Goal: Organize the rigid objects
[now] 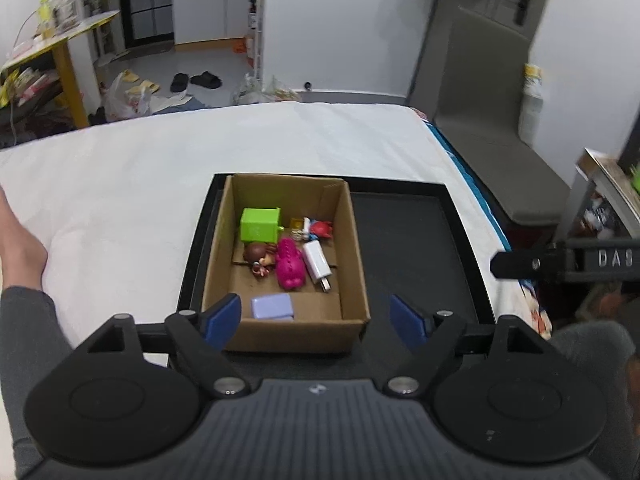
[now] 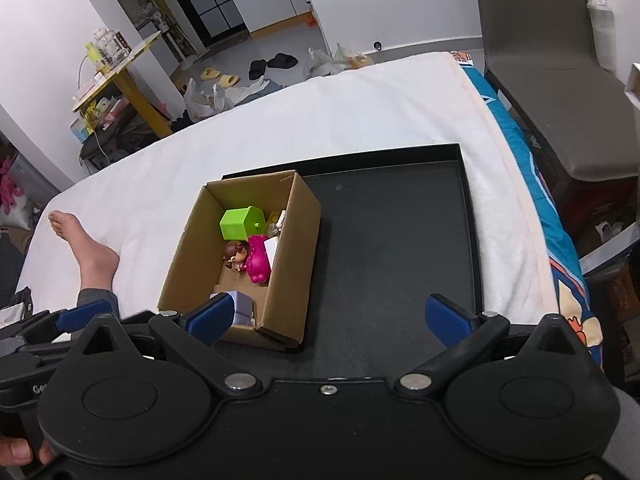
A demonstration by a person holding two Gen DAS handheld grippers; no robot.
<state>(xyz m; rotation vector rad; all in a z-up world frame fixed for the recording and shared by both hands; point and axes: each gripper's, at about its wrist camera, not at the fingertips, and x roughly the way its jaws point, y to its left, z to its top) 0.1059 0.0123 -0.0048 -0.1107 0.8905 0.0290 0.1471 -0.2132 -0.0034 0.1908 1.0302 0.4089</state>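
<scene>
A cardboard box stands on the left part of a black tray. In it lie a green cube, a magenta toy, a brown-haired doll, a white charger, a lilac block and small red and yellow pieces. My left gripper is open and empty above the box's near wall. My right gripper is open and empty above the tray's near edge. The right gripper's tip also shows in the left wrist view.
The tray lies on a white bed. A bare foot rests on the bed left of the box. A grey chair stands right of the bed. A yellow table, bags and slippers are on the floor beyond.
</scene>
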